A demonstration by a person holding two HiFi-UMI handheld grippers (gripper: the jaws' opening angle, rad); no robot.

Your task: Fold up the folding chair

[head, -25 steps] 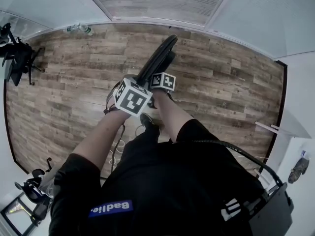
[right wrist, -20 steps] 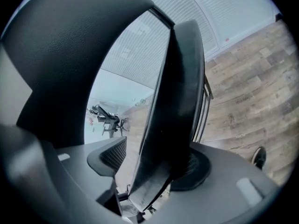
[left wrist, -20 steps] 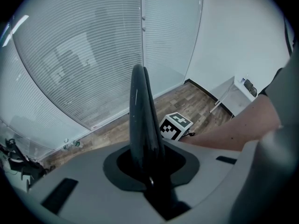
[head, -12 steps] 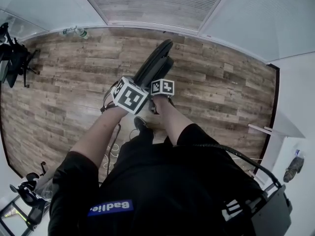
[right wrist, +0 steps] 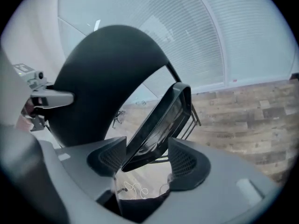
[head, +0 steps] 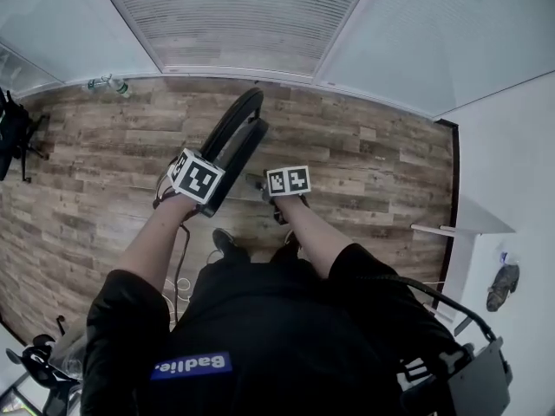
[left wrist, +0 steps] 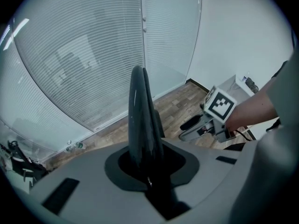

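Folding chair [head: 243, 141] stands on edge in the middle of the wood-plank floor [head: 373, 172], straight ahead of the person. Its dark back and seat are drawn close together, with only a narrow wedge between them. At the far left, some black gear on legs [head: 13, 137] sits at the room's edge, too small to make out. A bottle [head: 102, 85] rests on the boards at the foot of the glass wall [head: 69, 33]. Slatted blinds [head: 234, 16] hang behind the glass along the far side. Next comes the left gripper [left wrist: 148, 164], clamped on the chair's thin edge, which runs straight out from between its jaws. A white cable [right wrist: 128, 189] trails loose on the floor near the chair's foot. To the right of the chair, the right gripper [right wrist: 145, 155] hangs just beside it, jaws spread and gripping nothing. The seat's rim shows beyond the gap between them. Farther right, a white tabletop [head: 455, 230] juts from the plain white wall [head: 520, 146].
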